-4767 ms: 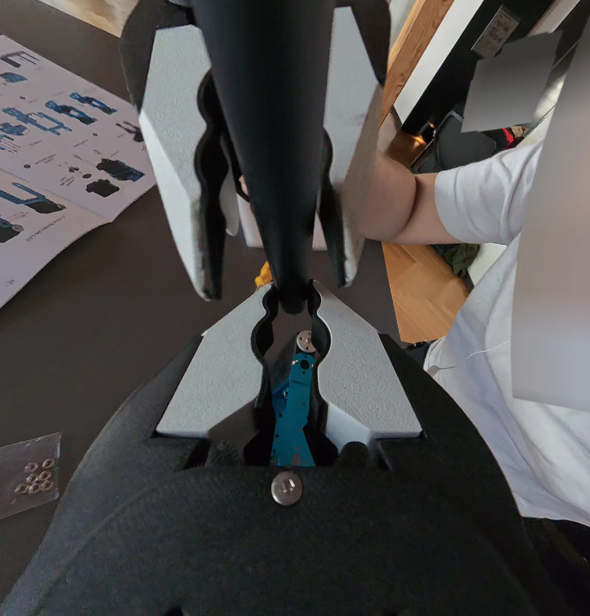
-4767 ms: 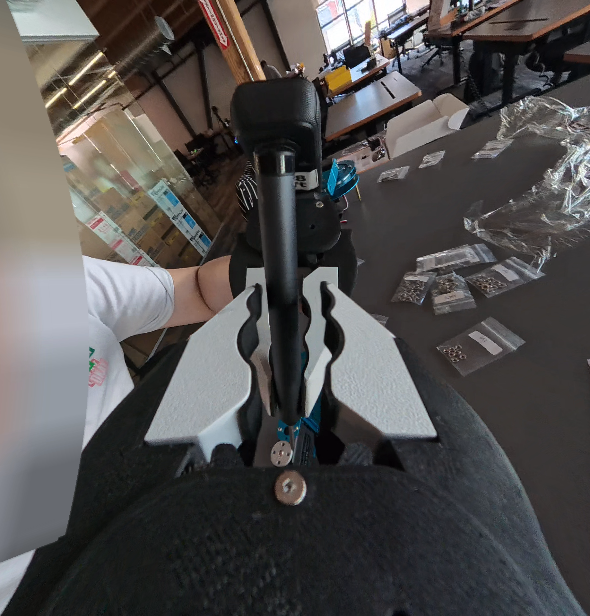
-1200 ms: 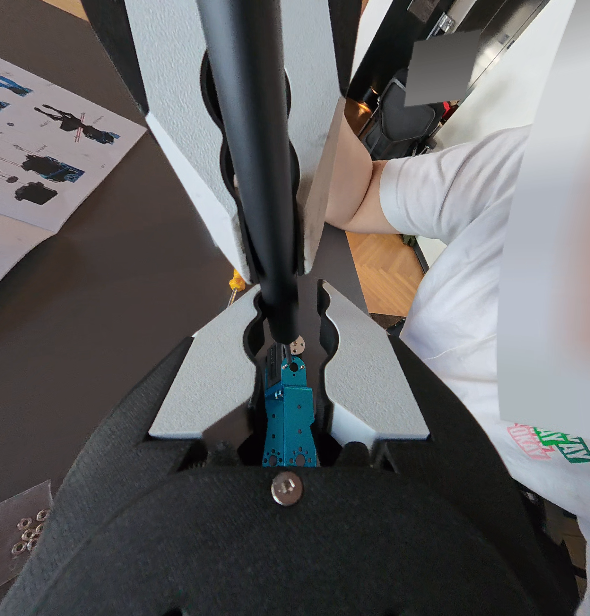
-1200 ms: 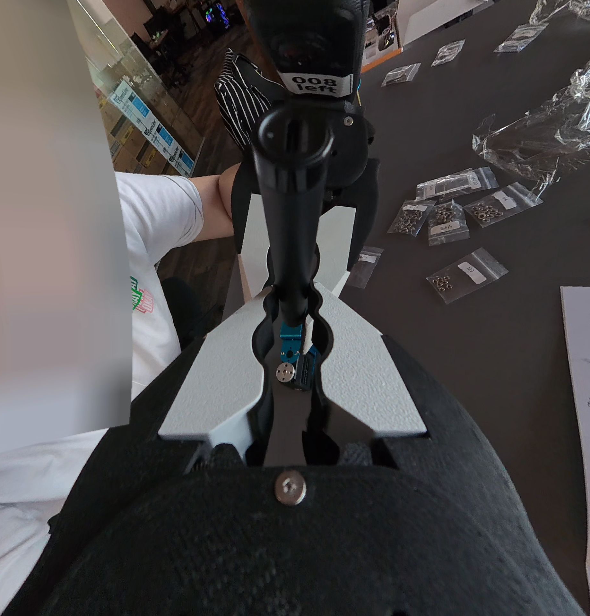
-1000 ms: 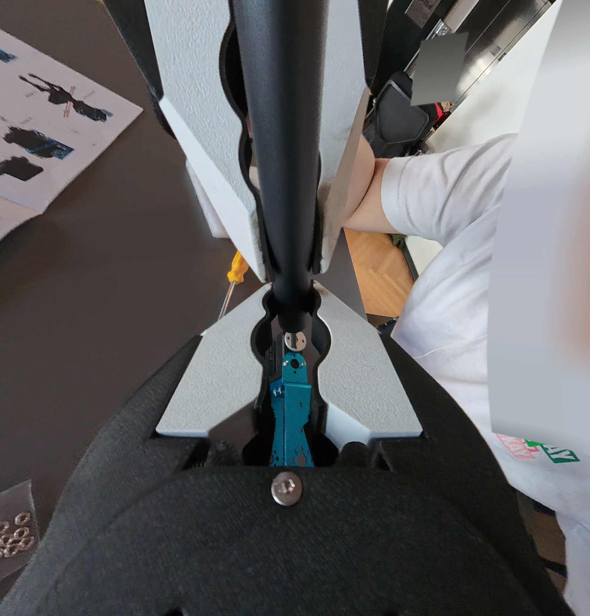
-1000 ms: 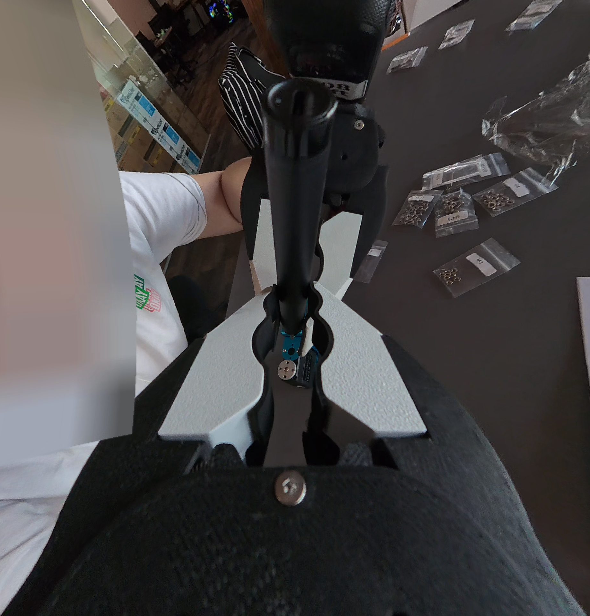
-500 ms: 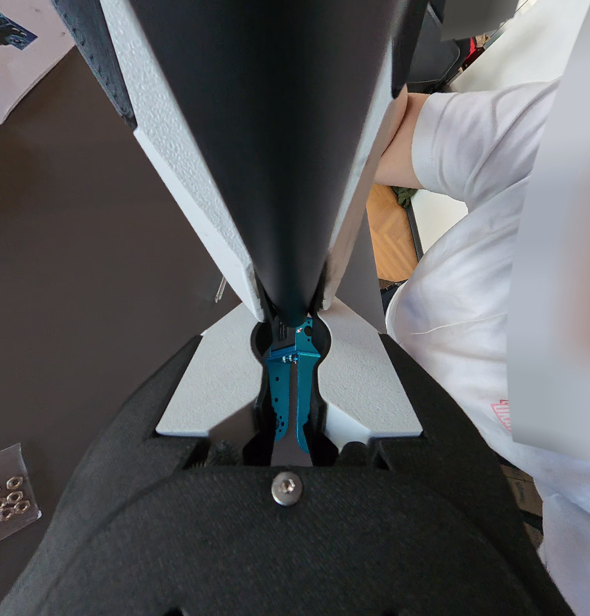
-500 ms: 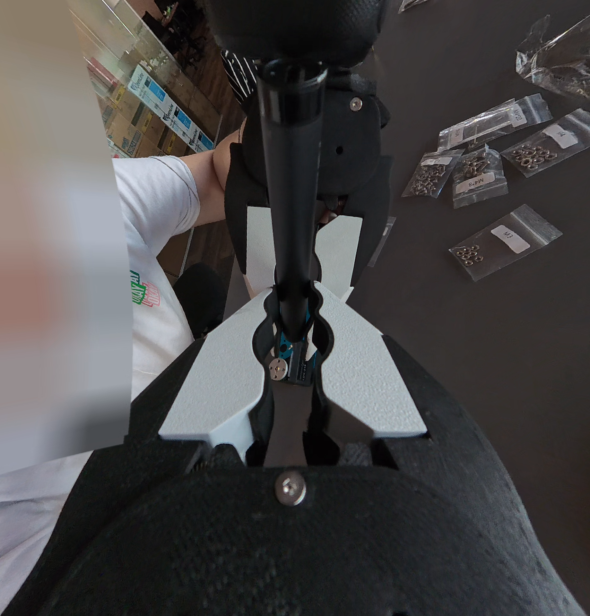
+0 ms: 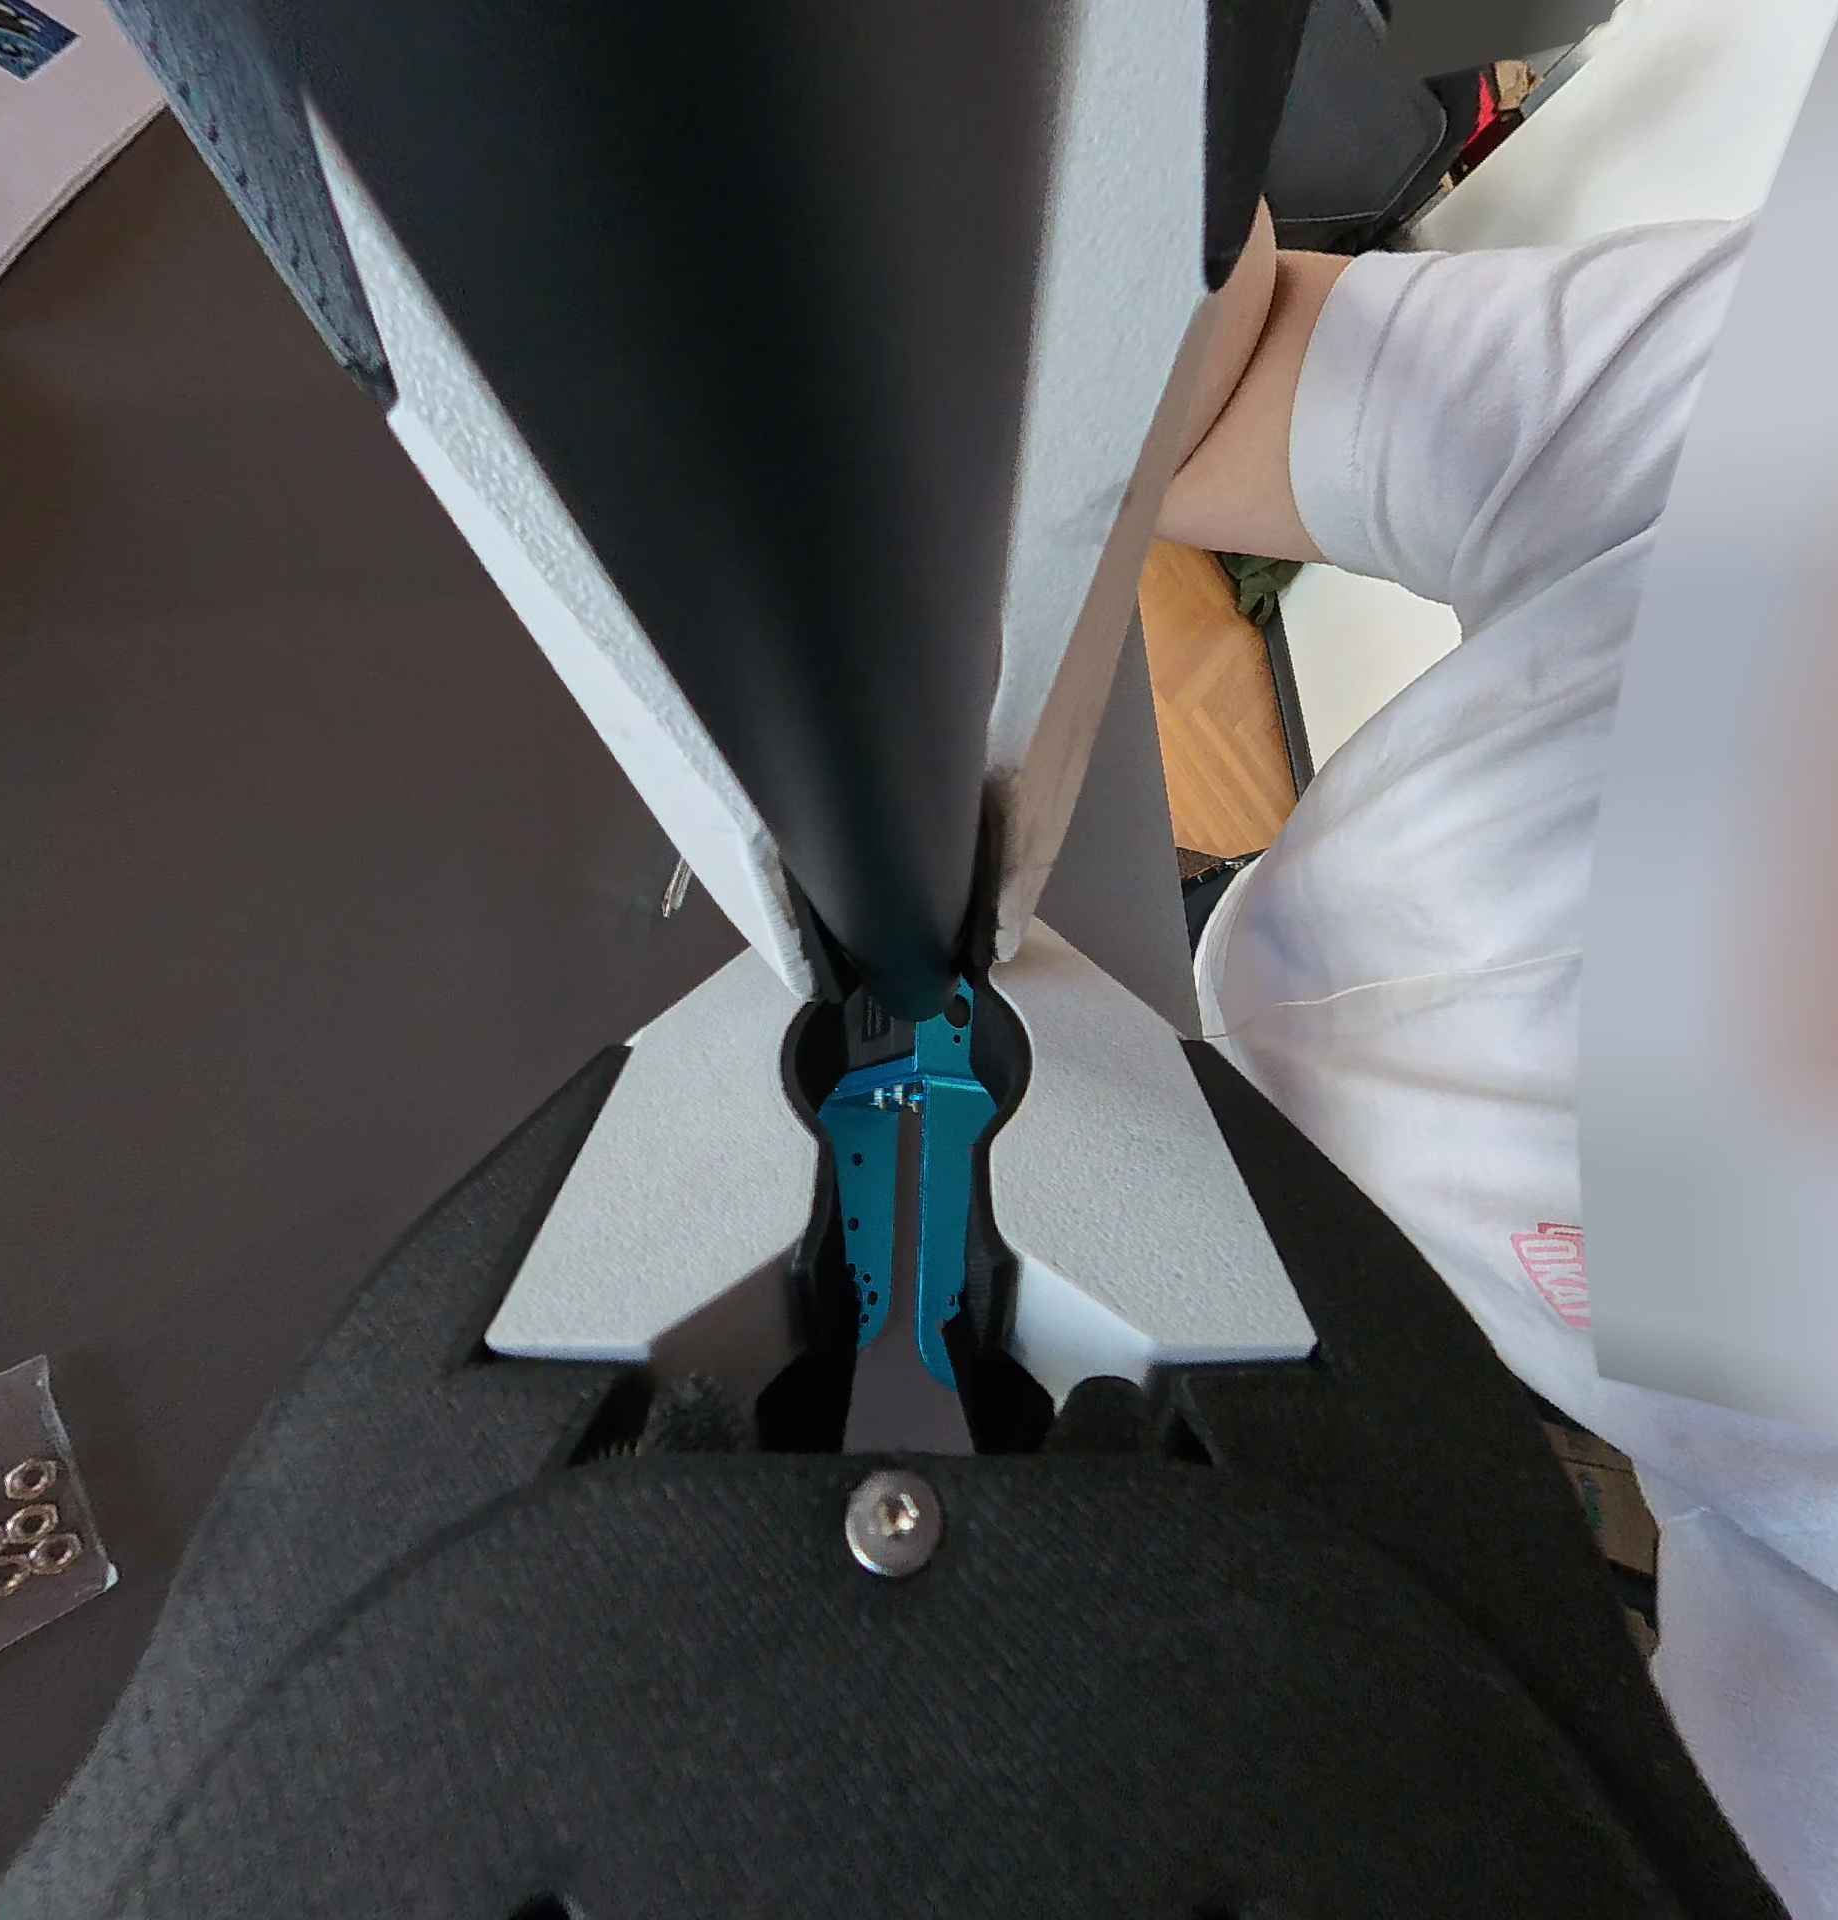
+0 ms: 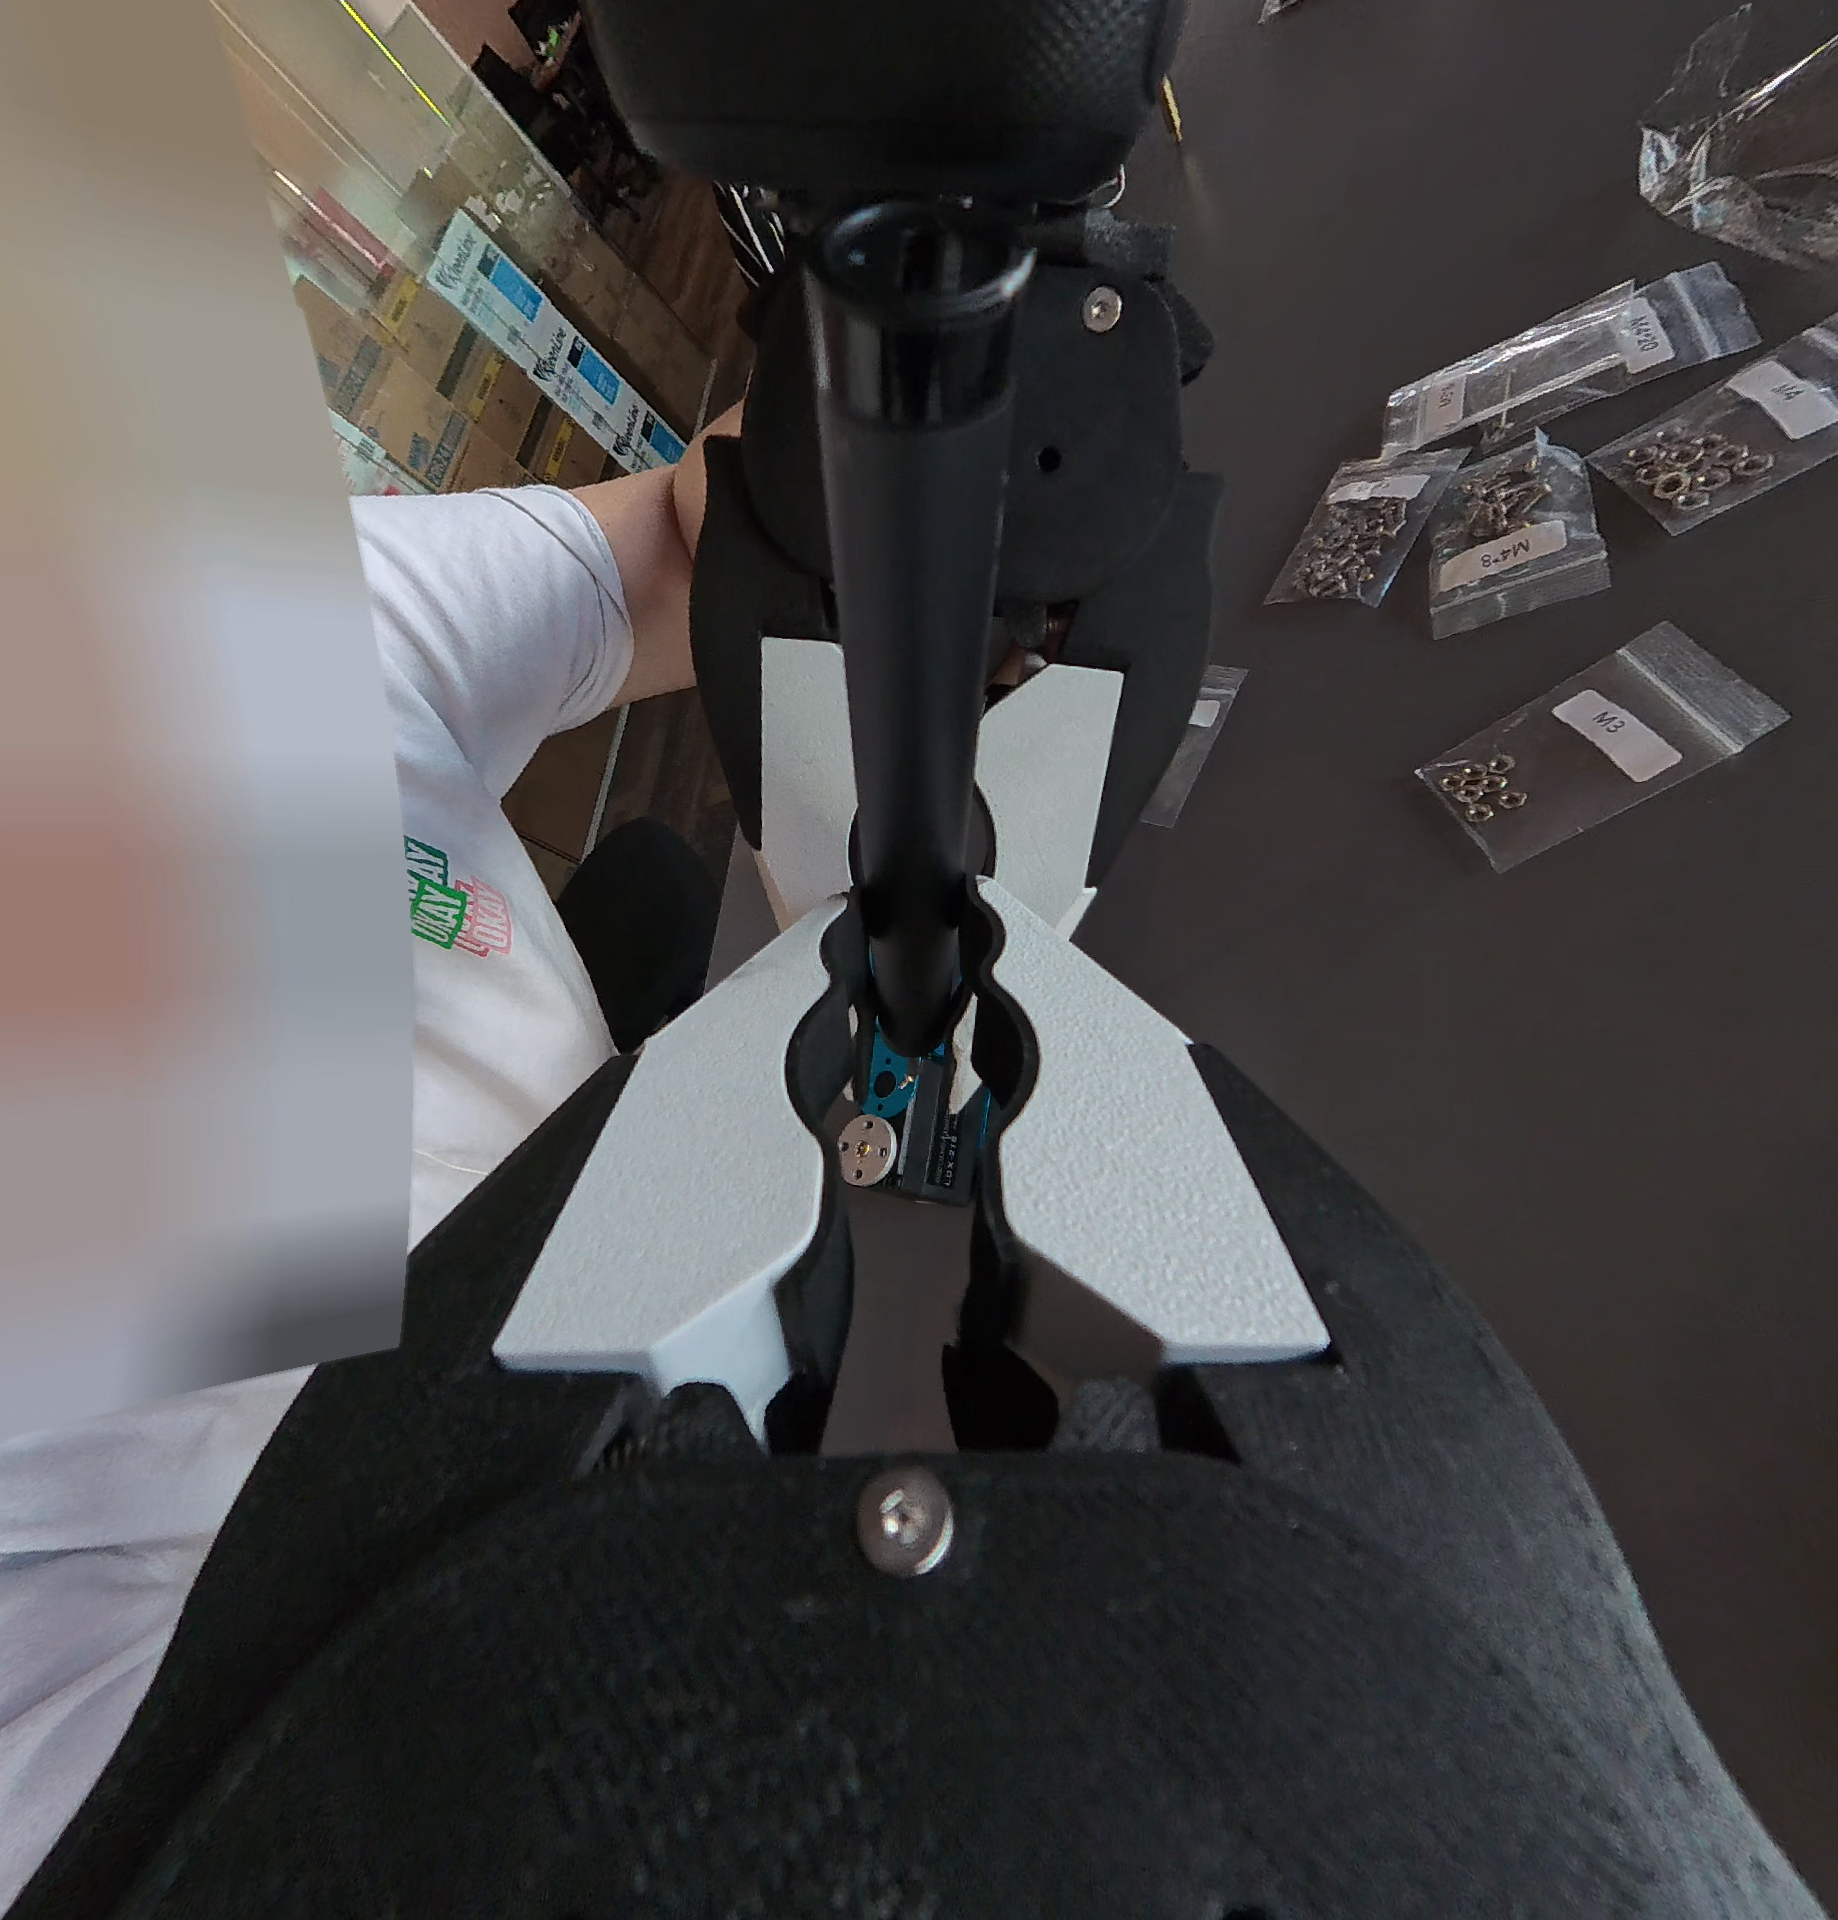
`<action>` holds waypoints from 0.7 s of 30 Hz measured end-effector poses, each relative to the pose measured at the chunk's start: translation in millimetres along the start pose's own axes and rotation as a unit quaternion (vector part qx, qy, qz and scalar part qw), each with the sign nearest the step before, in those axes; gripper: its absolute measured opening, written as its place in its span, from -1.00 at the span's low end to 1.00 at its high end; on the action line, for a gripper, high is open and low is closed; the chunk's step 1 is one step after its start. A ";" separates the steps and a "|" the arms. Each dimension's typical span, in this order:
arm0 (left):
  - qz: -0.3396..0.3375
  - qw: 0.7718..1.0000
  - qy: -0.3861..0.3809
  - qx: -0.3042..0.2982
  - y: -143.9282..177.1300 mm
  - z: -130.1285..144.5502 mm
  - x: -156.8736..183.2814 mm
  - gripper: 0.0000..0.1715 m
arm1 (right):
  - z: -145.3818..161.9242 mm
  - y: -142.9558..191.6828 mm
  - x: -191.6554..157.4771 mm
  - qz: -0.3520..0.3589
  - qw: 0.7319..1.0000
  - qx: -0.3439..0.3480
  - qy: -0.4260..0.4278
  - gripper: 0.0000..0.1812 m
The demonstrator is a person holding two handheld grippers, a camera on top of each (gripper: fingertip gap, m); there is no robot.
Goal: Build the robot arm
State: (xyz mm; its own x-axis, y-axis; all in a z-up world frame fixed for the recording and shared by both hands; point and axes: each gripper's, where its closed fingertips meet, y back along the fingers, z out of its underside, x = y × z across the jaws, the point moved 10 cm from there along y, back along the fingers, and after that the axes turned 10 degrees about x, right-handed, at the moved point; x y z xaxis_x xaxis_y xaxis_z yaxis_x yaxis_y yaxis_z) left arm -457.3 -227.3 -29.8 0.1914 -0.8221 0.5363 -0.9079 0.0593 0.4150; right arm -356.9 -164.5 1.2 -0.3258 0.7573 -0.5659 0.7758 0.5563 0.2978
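Note:
My left gripper (image 9: 897,1023) is shut on a blue metal bracket (image 9: 899,1174) with a black servo at its far end. My right gripper (image 10: 915,914) is shut on a long black tool handle (image 10: 910,623), which leans forward over the left gripper's black body (image 10: 1091,468). In the left wrist view the tool (image 9: 769,468) looms large between the right gripper's white fingers (image 9: 582,644), its narrow end against the bracket. In the right wrist view the servo (image 10: 941,1143) and its silver round horn (image 10: 865,1151) sit just below the tool's end. The contact point is hidden.
Small clear bags of nuts and screws (image 10: 1601,748) and crumpled plastic wrap (image 10: 1767,156) lie on the dark table (image 9: 219,727). Another bag of nuts (image 9: 11,1527) and a printed sheet (image 9: 21,156) lie to the left. A person in a white T-shirt (image 9: 1414,831) is close by. Some 6 cm of space lies between my two pairs of fingers.
The grippers have drawn closer together and the tool fills more of the left wrist view. The bracket now shows its forked edge instead of its flat face. Both stay shut.

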 end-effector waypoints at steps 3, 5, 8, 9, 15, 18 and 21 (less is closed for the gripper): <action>-0.001 1.000 0.000 -0.001 0.2 0.1 -0.4 -0.81 | 0.3 0.2 0.6 0.000 1.000 0.000 0.000 -0.82; 0.001 1.000 0.000 -0.005 -0.3 0.5 0.2 -0.81 | 0.7 0.0 0.9 -0.003 1.000 -0.002 -0.002 -0.82; 0.002 1.000 0.000 -0.005 -0.9 0.4 0.5 -0.81 | 1.0 -0.5 0.9 -0.004 1.000 -0.002 -0.003 -0.82; 0.002 1.000 0.000 -0.006 -1.1 0.4 0.3 -0.81 | 1.0 -0.4 1.0 -0.004 1.000 -0.003 -0.002 -0.82; 0.000 1.000 -0.002 -0.002 -0.2 -0.8 1.1 -0.81 | -0.3 0.6 0.1 -0.004 1.000 0.002 -0.001 -0.82; -0.001 1.000 -0.008 -0.002 0.2 -2.1 4.2 -0.81 | -1.4 0.9 -3.1 -0.005 1.000 0.001 0.005 -0.82; -0.001 1.000 -0.012 -0.004 -0.6 -2.8 7.1 -0.81 | -1.9 0.2 -5.4 -0.007 1.000 -0.001 0.011 -0.82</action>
State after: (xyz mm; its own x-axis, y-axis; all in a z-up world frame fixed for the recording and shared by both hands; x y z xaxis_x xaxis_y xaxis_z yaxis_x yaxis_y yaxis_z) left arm -454.4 -231.6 -24.2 0.1834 -0.8358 0.5174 -0.9046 0.0625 0.4216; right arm -356.0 -167.8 5.8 -0.3485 0.7568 -0.5530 0.7701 0.5675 0.2913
